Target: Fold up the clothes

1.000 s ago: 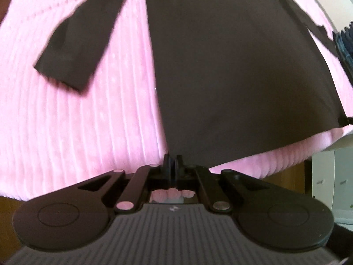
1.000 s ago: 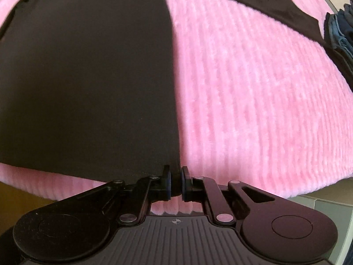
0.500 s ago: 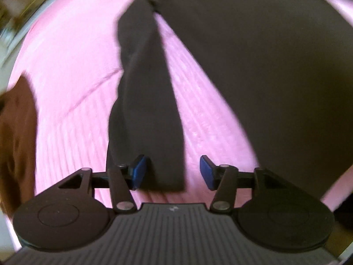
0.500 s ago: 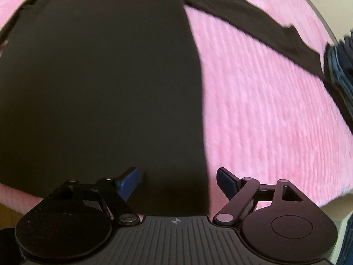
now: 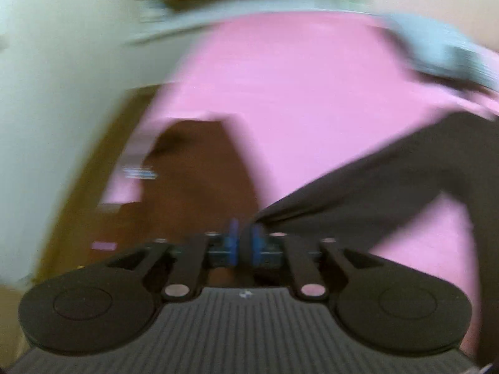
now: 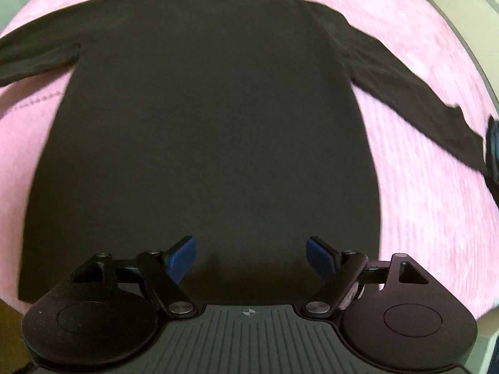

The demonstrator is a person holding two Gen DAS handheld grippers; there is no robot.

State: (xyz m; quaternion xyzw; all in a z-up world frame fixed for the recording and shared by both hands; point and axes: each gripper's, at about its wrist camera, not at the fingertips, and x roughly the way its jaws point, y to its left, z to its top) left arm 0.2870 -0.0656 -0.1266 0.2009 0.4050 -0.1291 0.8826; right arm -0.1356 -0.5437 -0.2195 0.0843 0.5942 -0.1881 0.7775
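Note:
A dark brown long-sleeved shirt (image 6: 212,118) lies flat on a pink ribbed blanket (image 6: 421,218), body spread and both sleeves stretched out sideways. My right gripper (image 6: 251,257) is open and empty, hovering over the shirt's bottom hem. In the blurred left wrist view, my left gripper (image 5: 243,243) is shut on the end of the shirt's left sleeve (image 5: 374,187), which runs away to the right over the blanket (image 5: 296,93).
A brown garment (image 5: 199,180) lies on the blanket's left part, just ahead of the left gripper. A stack of dark blue clothes (image 6: 492,146) sits at the right sleeve's end. Pale wall and wooden floor edge show at the left.
The left gripper has closed on the sleeve end and swung left toward the brown garment. The right gripper stays open and has pulled back, showing the whole shirt.

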